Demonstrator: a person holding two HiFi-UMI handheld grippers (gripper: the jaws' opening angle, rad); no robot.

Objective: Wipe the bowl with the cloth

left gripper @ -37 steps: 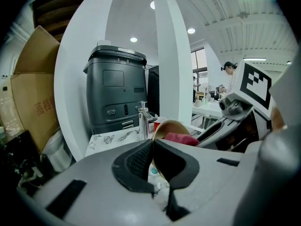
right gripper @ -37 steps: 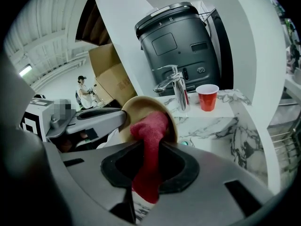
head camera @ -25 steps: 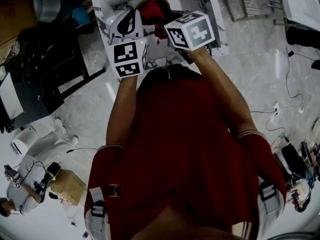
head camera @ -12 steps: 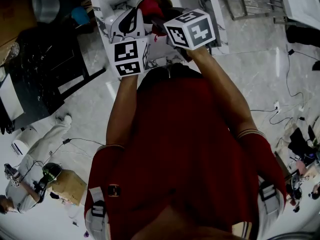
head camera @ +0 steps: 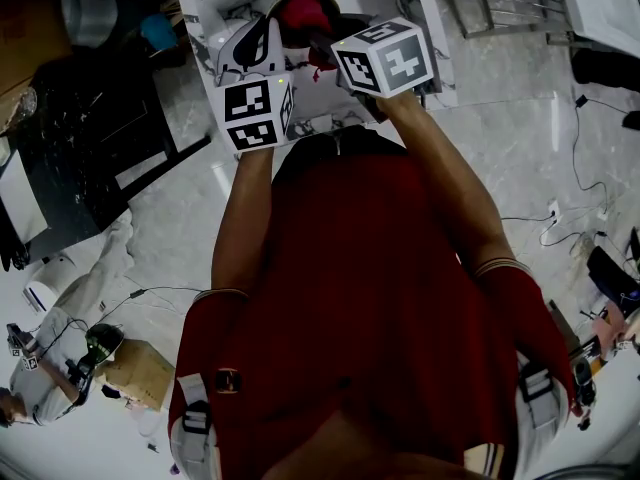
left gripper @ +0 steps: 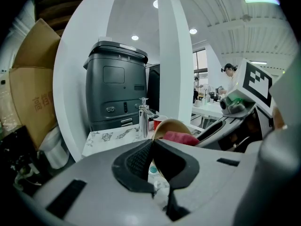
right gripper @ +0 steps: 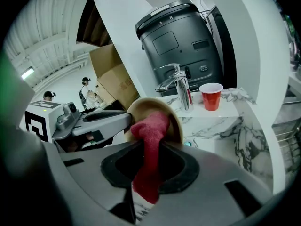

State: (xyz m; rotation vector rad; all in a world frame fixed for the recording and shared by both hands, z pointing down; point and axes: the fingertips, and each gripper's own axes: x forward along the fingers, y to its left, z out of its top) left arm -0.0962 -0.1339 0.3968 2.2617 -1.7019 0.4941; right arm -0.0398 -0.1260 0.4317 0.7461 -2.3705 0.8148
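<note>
A tan bowl (right gripper: 173, 117) is held tilted above the marble counter (right gripper: 221, 126). My left gripper (left gripper: 151, 143) is shut on its rim, which runs between the dark pads; the bowl (left gripper: 170, 125) rises just beyond them. My right gripper (right gripper: 149, 147) is shut on a red cloth (right gripper: 151, 134), whose bunched end presses into the bowl's hollow. In the head view the bowl (head camera: 290, 0) with the red cloth (head camera: 308, 15) sits between the left gripper (head camera: 270, 30) and the right gripper (head camera: 322, 40), above the marker cubes.
A chrome faucet (right gripper: 181, 91) and a red cup (right gripper: 211, 96) stand on the counter behind the bowl. A black appliance (right gripper: 181, 36) and cardboard boxes (left gripper: 28, 98) are further back. A white pillar (left gripper: 175, 65) rises behind the counter. People stand at benches in the background.
The red cloth and right gripper have shifted slightly inside the bowl. The left gripper and bowl have stayed almost still.
</note>
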